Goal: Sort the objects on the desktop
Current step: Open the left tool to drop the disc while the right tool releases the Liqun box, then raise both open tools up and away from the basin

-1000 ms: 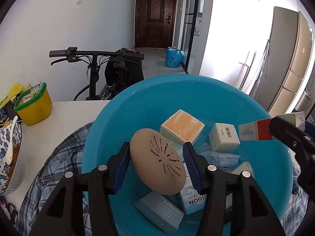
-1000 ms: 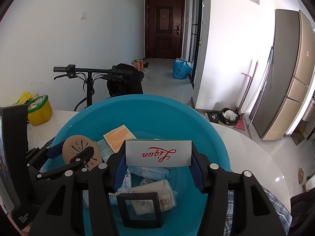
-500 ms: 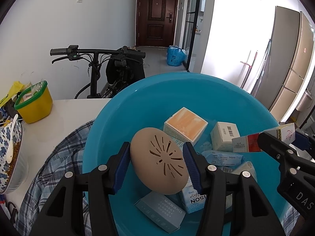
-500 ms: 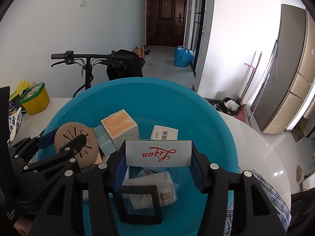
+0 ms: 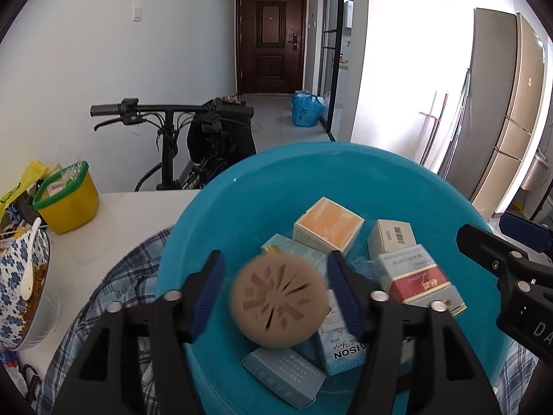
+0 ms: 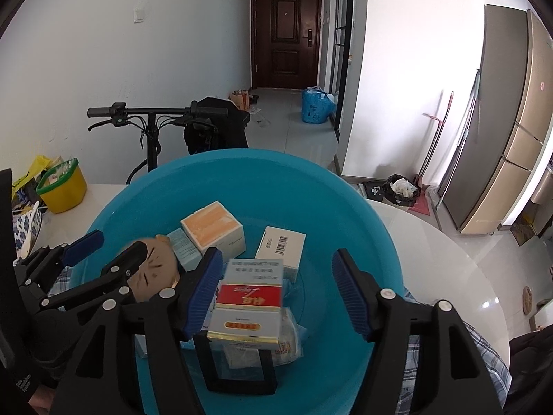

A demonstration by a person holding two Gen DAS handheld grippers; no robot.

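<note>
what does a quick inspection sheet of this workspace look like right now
surface: white table, plaid cloth under the basin
job's things: blue basin holding boxes; tan round disc and red-and-white box, both blurred, loose between jaws
clutter: yellow tub, floral bowl with spoon
grippers: left gripper and right gripper both opening, pads off the items
cables: nothing seen
surroundings: bicycle, dark door, fridge
</note>
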